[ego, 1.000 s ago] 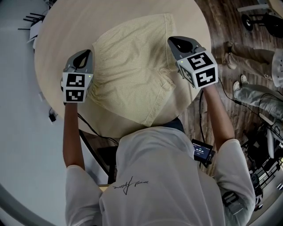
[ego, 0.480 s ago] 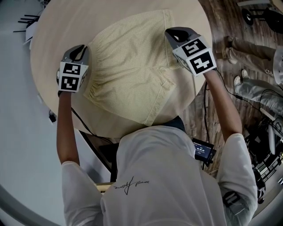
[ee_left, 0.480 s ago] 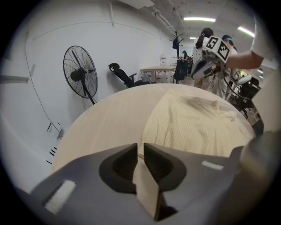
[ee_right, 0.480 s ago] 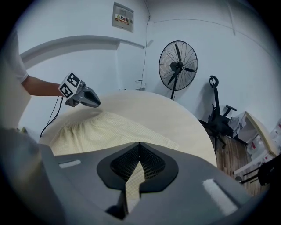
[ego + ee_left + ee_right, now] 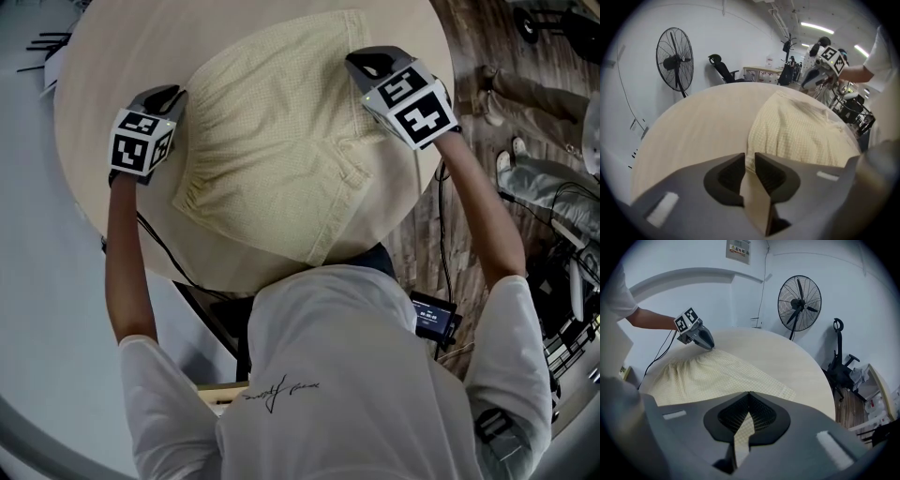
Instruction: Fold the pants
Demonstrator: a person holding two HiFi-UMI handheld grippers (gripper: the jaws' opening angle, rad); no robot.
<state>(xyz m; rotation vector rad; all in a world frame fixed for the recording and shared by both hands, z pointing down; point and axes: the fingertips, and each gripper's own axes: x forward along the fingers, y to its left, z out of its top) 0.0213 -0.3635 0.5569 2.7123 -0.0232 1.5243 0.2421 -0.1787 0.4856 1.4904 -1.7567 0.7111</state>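
Pale yellow checked pants [image 5: 281,150] lie spread on a round beige table [image 5: 103,84]. My left gripper [image 5: 167,94] sits at their left edge by the gathered waistband. Its jaws are nearly together with the cloth's edge [image 5: 757,140] running in between them [image 5: 749,158]. My right gripper [image 5: 366,64] is at the pants' right edge, tips touching [image 5: 748,394], and checked cloth shows pinched under them. The right gripper view shows the pants [image 5: 708,373] stretching across to the left gripper [image 5: 708,345]. In the left gripper view the right gripper [image 5: 808,82] is at their far end.
A standing fan [image 5: 799,301] and a black office chair [image 5: 723,70] stand beyond the table's far rim. Wooden floor [image 5: 469,56] lies to the right, with another person's legs and shoes [image 5: 525,178] and a wheeled cart. Cables hang off the table's near-left edge.
Both grippers have sunk toward the table and moved farther from me. The left one went out toward the left, and the pants now lie flatter and wider.
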